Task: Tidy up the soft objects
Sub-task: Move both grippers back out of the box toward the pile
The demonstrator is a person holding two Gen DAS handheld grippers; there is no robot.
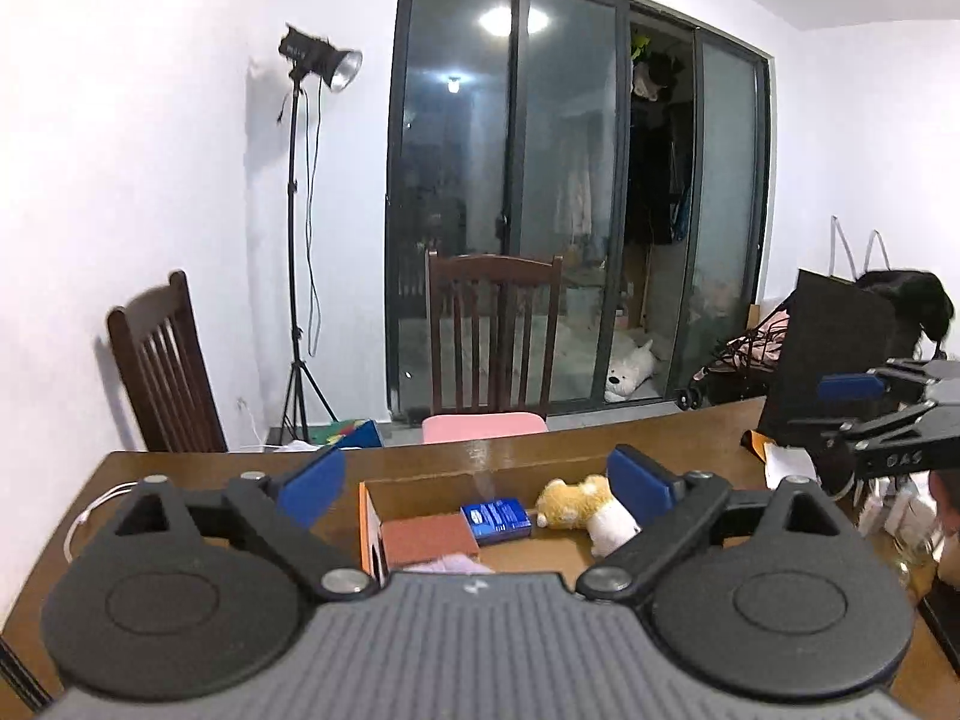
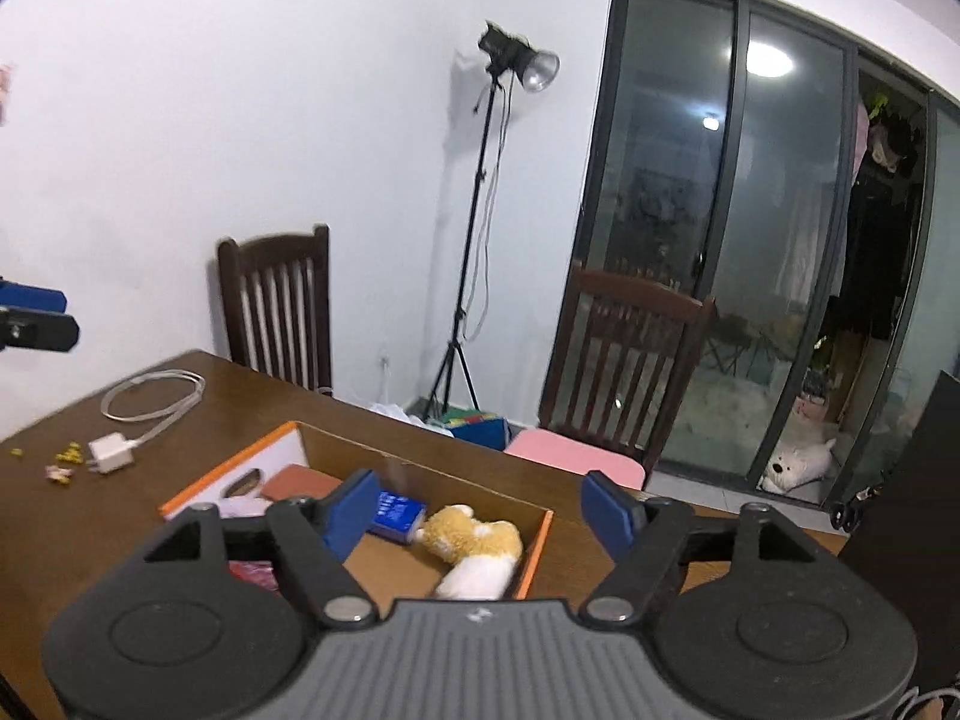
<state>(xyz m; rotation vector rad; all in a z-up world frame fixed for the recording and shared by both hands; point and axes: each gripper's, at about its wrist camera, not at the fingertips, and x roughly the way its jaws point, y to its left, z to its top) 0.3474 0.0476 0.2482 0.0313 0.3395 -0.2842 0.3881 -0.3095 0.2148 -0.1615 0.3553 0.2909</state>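
Note:
An open cardboard box (image 1: 420, 489) (image 2: 336, 441) with an orange rim sits on the brown table. In it lie a yellow and white plush toy (image 1: 585, 510) (image 2: 474, 546), a blue packet (image 1: 495, 519) (image 2: 399, 513), a brown flat item (image 1: 429, 537) (image 2: 300, 483) and a pale pink soft item (image 1: 447, 565) (image 2: 243, 505). My left gripper (image 1: 477, 483) is open and empty above the box. My right gripper (image 2: 483, 510) is open and empty above the box's right part; it also shows at the right in the left wrist view (image 1: 864, 408).
A white charger (image 2: 111, 453) with its cable (image 2: 153, 399) and small yellow bits (image 2: 66, 456) lie on the table's left. Two wooden chairs (image 1: 492, 330) (image 2: 279, 306), a light stand (image 1: 300, 240), a black panel (image 1: 828, 360) and papers (image 1: 786, 462) stand around.

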